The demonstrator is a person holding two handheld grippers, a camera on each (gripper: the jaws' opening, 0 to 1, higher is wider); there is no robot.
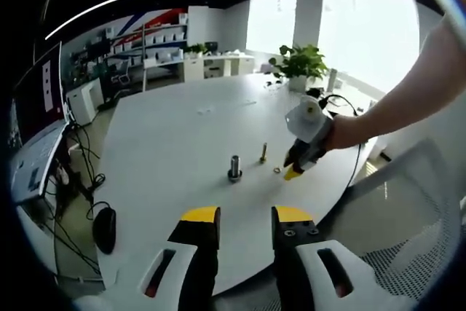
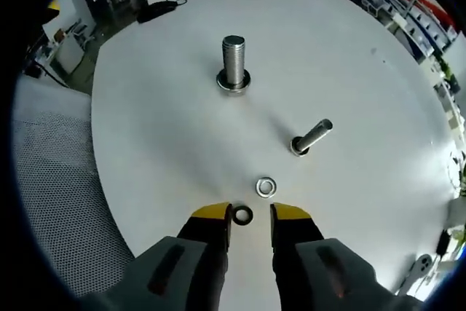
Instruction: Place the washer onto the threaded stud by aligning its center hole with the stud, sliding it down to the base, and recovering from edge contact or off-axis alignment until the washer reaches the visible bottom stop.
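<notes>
Two yellow-tipped jaws of my right gripper [image 2: 251, 216] stand parted around a small dark washer [image 2: 242, 215] lying flat on the white desk [image 2: 160, 143]; I cannot tell whether they touch it. Just beyond lies a second, shinier washer [image 2: 266, 186]. I count two studs: a slim one [image 2: 312, 137] leaning in the picture, and a thick threaded stud [image 2: 234, 63] upright on its base. My left gripper [image 1: 245, 218] hangs open and empty over the desk's near edge; from there the washers are tiny specks.
</notes>
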